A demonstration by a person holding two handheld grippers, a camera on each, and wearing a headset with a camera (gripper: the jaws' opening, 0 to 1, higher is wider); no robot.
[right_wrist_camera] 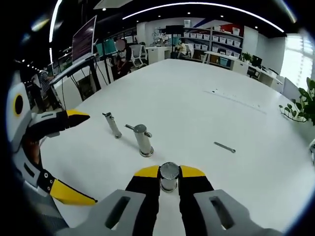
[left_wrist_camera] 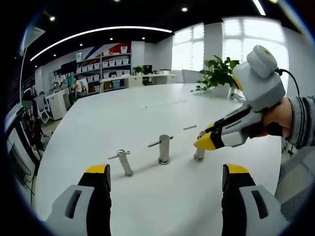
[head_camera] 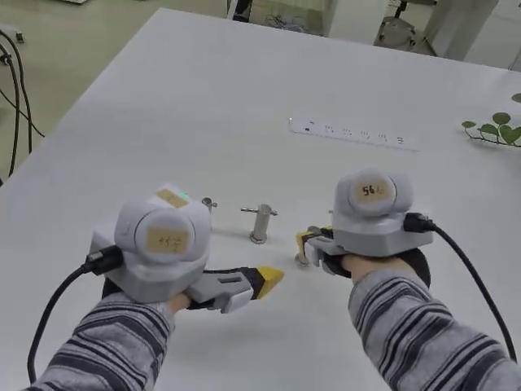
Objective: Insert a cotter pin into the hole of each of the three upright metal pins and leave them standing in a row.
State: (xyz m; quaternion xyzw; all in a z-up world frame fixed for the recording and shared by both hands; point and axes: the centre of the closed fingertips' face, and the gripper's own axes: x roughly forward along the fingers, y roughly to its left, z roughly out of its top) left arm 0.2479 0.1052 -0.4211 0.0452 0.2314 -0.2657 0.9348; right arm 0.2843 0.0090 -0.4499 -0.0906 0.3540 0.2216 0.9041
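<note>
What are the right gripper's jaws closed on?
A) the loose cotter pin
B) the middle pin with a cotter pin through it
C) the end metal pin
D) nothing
C: the right gripper has its jaws shut on the end metal pin; the loose cotter pin lies apart.

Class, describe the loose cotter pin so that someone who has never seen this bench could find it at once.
On the white table, find the row of three upright metal pins. Beyond it, towards the power strip, the cotter pin lies flat on the bare top; the other two cotter pins sit crosswise through uprights.
</note>
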